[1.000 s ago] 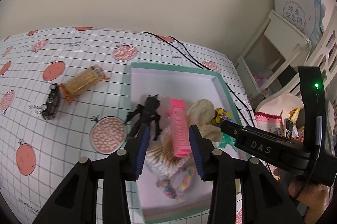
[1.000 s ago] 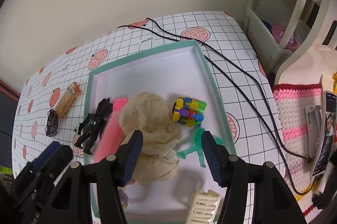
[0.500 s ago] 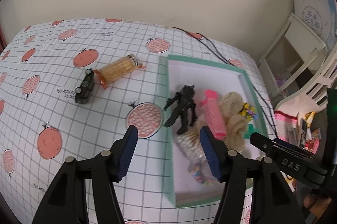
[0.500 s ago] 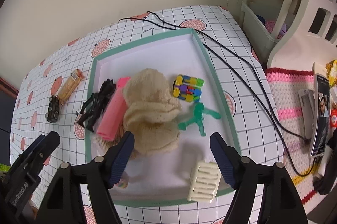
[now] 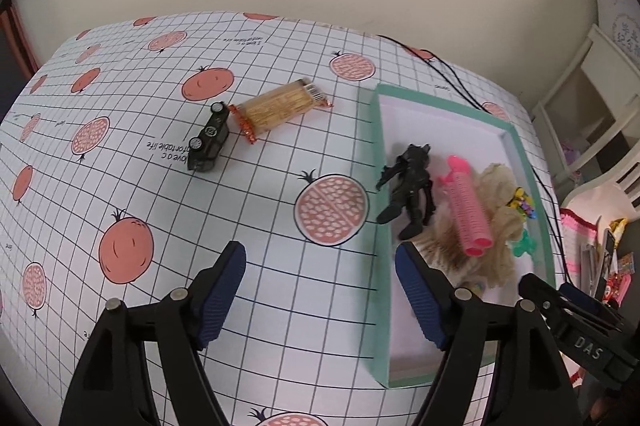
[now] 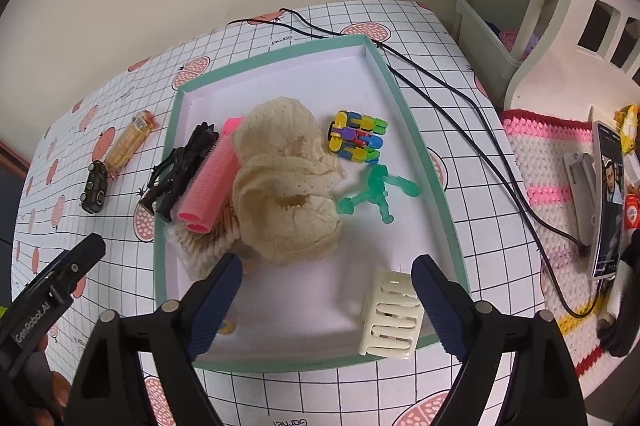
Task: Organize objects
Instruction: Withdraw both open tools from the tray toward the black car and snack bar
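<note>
A green-rimmed tray (image 6: 412, 130) (image 5: 378, 186) holds a black figure (image 5: 410, 192) (image 6: 180, 166), a pink hair roller (image 5: 466, 210) (image 6: 210, 178), a beige cloth (image 6: 284, 182), a multicoloured toy car (image 6: 356, 136), a green figure (image 6: 376, 192), a cream clip (image 6: 392, 318) and a bag of cotton swabs (image 6: 200, 246). Outside it, on the table, lie a black toy car (image 5: 208, 142) (image 6: 94, 188) and a yellow tube (image 5: 278, 108) (image 6: 128, 142). My left gripper (image 5: 320, 294) hangs open over the tablecloth beside the tray. My right gripper (image 6: 326, 300) is open above the tray's near end.
The table wears a grid cloth with fruit prints (image 5: 120, 254). Black cables (image 6: 460, 98) run past the tray's right side. A white shelf unit (image 6: 520, 6) and a crocheted mat (image 6: 560, 154) with a phone (image 6: 608, 198) sit off to the right.
My left gripper has swung left, from over the tray's contents to over the tablecloth, and opened wider. My right gripper has pulled back and also opened wider.
</note>
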A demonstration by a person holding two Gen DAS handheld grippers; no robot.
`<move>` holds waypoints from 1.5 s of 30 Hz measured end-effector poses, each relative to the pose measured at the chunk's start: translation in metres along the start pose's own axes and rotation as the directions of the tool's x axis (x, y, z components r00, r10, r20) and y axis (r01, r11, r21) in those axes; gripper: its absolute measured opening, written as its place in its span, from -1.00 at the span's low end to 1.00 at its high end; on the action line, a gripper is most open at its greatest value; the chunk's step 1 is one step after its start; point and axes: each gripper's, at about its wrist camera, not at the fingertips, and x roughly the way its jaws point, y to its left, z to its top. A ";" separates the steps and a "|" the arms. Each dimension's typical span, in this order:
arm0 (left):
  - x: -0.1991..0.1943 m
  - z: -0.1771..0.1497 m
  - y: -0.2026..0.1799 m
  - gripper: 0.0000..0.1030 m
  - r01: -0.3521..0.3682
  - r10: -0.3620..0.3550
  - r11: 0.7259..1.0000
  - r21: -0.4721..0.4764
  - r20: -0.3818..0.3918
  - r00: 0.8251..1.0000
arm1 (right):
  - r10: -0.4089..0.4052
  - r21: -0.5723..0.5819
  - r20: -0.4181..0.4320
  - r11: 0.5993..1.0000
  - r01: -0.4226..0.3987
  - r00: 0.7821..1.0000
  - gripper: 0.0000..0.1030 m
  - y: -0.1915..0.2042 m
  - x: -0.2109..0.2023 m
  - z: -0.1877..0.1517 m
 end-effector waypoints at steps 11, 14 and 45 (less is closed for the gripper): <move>0.009 -0.001 0.009 0.70 -0.044 0.044 0.999 -0.010 -0.014 0.999 | 0.009 -0.002 0.020 1.000 -0.009 1.000 1.00 0.002 0.001 0.000; 0.010 -0.001 0.009 0.71 -0.048 0.047 0.999 -0.009 -0.014 0.999 | 0.008 -0.005 0.024 1.000 -0.008 1.000 1.00 0.002 0.002 0.000; 0.032 0.056 0.079 0.95 -0.074 0.075 0.997 -0.038 0.022 0.997 | 0.008 -0.096 0.099 0.995 0.001 0.995 1.00 0.037 -0.002 0.032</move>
